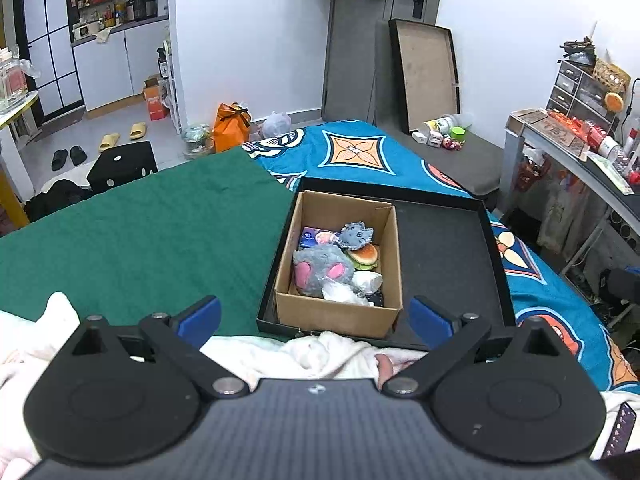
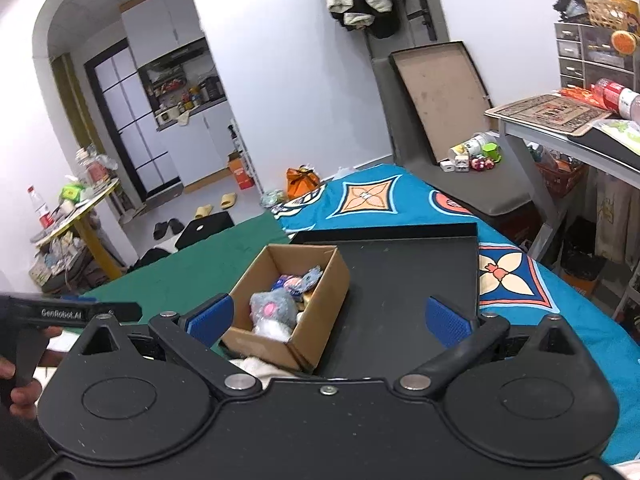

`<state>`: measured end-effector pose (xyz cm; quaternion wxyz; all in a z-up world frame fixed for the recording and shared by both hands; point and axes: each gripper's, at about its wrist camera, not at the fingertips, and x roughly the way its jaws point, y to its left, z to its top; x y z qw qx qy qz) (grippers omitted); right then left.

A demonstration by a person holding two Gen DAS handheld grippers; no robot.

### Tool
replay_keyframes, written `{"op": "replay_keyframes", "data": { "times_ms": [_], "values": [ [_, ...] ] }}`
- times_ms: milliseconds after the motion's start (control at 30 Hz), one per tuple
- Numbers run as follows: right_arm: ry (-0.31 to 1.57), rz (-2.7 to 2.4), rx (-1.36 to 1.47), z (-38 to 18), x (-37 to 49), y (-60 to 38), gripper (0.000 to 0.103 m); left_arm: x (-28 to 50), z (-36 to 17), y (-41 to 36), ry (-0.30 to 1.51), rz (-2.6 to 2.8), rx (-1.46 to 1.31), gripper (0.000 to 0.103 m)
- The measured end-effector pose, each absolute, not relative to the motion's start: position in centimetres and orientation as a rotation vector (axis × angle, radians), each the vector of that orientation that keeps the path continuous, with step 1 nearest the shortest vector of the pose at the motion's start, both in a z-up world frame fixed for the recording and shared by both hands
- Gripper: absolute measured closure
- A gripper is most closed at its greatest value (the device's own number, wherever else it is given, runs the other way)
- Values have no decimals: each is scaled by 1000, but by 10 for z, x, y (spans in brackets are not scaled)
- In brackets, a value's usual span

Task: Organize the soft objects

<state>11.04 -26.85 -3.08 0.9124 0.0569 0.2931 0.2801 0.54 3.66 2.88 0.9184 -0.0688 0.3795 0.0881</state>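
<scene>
A brown cardboard box (image 1: 384,264) stands in the left part of a shallow black tray (image 1: 448,248) on the bed. It holds soft toys: a grey plush with pink ears (image 1: 320,268), a smaller grey plush (image 1: 357,235), a burger-shaped toy (image 1: 363,257), a white piece (image 1: 368,281) and a blue packet (image 1: 309,238). My left gripper (image 1: 316,318) is open and empty, just in front of the box's near wall. My right gripper (image 2: 328,318) is open and empty, hovering near the box (image 2: 320,320) and tray (image 2: 404,280). The left gripper's body (image 2: 72,314) shows at the left edge.
A green cloth (image 1: 140,232) covers the bed left of the tray; a blue patterned sheet (image 1: 352,148) lies beyond and to the right. A white fluffy blanket (image 1: 320,356) lies under my left gripper. A grey desk (image 1: 568,152) with clutter stands at right. A black stool (image 1: 122,166) stands on the floor.
</scene>
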Motion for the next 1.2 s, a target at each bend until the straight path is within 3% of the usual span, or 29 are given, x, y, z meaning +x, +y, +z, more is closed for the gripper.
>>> {"op": "replay_keyframes", "data": {
  "times_ms": [1200],
  "values": [
    [600, 620, 79, -9, 68, -261, 0, -33, 53, 24, 717, 139, -111, 3]
  ]
}}
